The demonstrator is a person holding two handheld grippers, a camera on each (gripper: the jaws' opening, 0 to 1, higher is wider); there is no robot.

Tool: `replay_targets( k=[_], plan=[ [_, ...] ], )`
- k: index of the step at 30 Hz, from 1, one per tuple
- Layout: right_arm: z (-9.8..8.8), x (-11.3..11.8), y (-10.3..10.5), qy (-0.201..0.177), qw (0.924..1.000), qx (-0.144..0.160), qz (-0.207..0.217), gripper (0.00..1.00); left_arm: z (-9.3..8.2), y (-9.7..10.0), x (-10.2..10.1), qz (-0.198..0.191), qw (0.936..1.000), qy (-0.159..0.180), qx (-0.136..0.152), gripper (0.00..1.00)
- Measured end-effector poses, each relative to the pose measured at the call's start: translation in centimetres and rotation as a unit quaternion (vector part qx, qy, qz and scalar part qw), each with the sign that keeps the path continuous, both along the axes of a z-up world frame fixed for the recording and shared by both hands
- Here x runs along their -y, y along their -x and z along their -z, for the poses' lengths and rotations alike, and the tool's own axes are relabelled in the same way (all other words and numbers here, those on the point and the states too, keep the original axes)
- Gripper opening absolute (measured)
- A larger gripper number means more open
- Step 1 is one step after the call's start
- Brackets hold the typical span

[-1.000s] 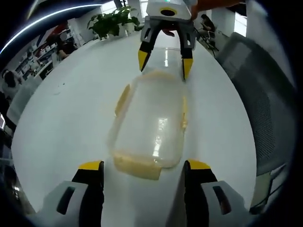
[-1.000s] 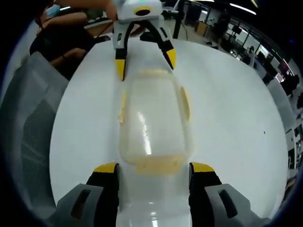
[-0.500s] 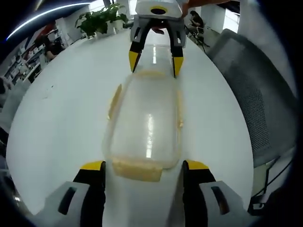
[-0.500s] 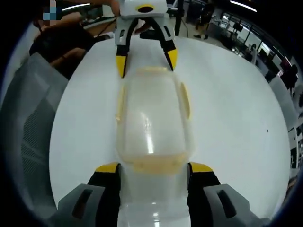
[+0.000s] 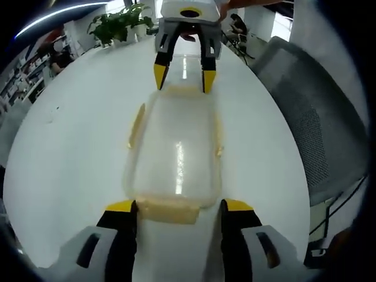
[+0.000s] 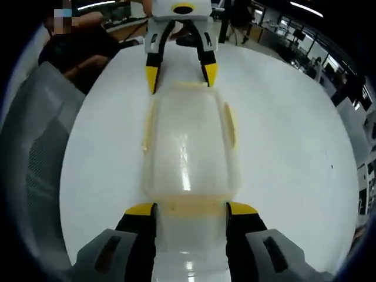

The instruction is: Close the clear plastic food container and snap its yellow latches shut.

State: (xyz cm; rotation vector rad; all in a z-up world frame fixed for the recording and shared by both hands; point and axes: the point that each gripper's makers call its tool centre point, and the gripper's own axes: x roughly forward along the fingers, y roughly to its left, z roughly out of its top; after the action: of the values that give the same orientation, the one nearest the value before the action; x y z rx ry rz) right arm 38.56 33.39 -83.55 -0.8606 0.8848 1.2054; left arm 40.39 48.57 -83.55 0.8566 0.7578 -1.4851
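The clear plastic food container (image 5: pixel 176 147) lies lengthwise on the white table (image 5: pixel 70 147) with its lid on. Yellow latches flare out along its left side (image 5: pixel 136 124) and right side (image 5: pixel 218 138). My left gripper (image 5: pixel 177 208) is open, its jaws flanking the near end latch (image 5: pixel 168 211). My right gripper (image 5: pixel 182 76) straddles the far end, open. In the right gripper view the container (image 6: pixel 188 147) runs away from my right gripper (image 6: pixel 191 210), whose jaws stand close on either side of the end latch (image 6: pixel 191 205). The left gripper (image 6: pixel 181 76) sits over the opposite end.
A grey mesh chair (image 5: pixel 317 129) stands by the table's edge, also seen as the chair (image 6: pixel 35 153). A potted plant (image 5: pixel 120 23) is at the table's far end. A seated person (image 6: pixel 82 44) is behind the left gripper. Bare table lies on both sides of the container.
Both grippers have moved in over the container's two ends, and each pair of jaws has narrowed a little around its end latch. The container has stayed in place.
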Motion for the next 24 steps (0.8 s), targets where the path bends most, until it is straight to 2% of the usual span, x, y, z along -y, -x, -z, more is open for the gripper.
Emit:
replay_targets(
  k=[2, 16, 19, 21, 24],
  plan=[
    [0.1, 0.11, -0.01, 0.005, 1.0, 0.004, -0.005, 0.42, -0.1, 0.0, -0.04, 0.002, 1.0, 0.0, 0.0, 0.51],
    [0.03, 0.27, 0.23, 0.002, 1.0, 0.006, -0.008, 0.39, -0.09, 0.24, -0.07, 0.013, 0.9999, -0.009, 0.002, 0.47],
    [0.08, 0.27, 0.22, 0.002, 0.9999, 0.005, -0.009, 0.39, -0.04, 0.16, -0.17, 0.022, 0.9996, -0.016, 0.003, 0.45],
    [0.06, 0.31, 0.34, 0.002, 0.9999, 0.005, -0.015, 0.39, -0.07, 0.13, -0.21, 0.028, 0.9994, -0.02, 0.005, 0.4],
    [0.02, 0.29, 0.38, 0.001, 0.9999, 0.005, -0.016, 0.39, -0.09, 0.0, -0.15, 0.027, 0.9993, -0.024, 0.006, 0.39]
  ],
)
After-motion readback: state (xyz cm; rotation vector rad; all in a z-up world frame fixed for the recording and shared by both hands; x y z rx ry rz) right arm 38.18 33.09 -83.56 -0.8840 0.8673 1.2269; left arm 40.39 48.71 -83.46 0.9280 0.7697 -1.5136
